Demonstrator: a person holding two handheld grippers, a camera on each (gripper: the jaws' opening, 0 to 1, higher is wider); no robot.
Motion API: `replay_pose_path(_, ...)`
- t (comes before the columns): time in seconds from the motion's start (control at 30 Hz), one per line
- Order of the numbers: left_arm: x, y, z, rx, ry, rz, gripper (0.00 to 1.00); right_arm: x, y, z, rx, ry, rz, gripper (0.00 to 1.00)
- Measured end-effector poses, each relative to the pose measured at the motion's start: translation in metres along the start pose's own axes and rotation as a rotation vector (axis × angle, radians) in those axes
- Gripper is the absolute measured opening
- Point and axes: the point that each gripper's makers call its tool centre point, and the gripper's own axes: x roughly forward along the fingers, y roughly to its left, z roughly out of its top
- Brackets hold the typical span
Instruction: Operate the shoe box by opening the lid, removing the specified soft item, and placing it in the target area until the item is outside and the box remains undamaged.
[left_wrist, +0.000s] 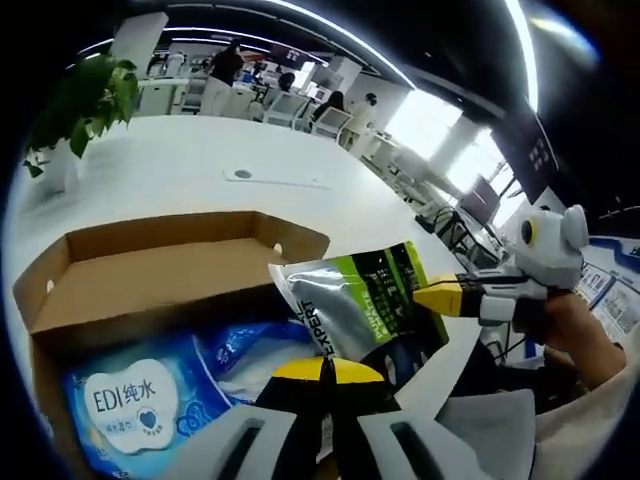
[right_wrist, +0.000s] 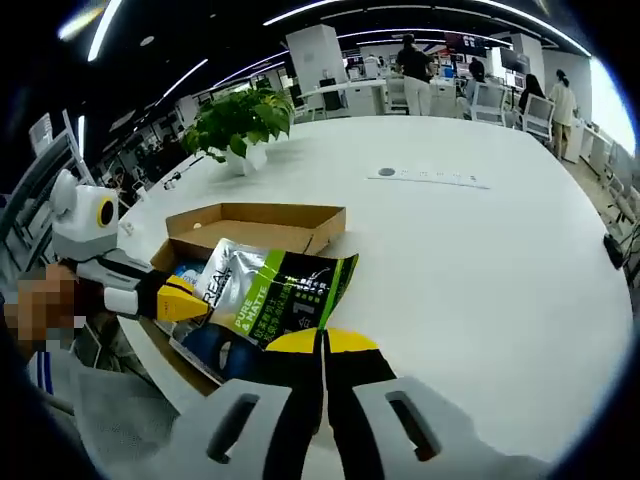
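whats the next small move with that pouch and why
Probably carry the green and silver pouch sideways over bare white table and lower it. Both the left tongs and right tongs are shut on it, and it hangs above the open cardboard box, where blue wipes packs remain.

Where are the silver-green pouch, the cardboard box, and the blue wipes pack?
pouch (right_wrist: 280, 285): right gripper view, green printed front.
cardboard box (left_wrist: 150, 262): left gripper view, open lid's inside.
blue wipes pack (left_wrist: 130, 400): left gripper view, white label.
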Motion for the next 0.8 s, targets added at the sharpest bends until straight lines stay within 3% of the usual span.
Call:
replay_pose_path(0.3, 0.024, -0.018, 0.007, 0.048, 0.042, -0.009, 0.0, -0.005, -0.029, 0.0, 0.031, -0.006, -0.042, 0.0)
replay_pose_path(0.8, 0.056, -0.037, 0.015, 0.063, 0.097, -0.01, 0.0, -0.006, -0.067, -0.004, 0.081, -0.001, -0.083, 0.0)
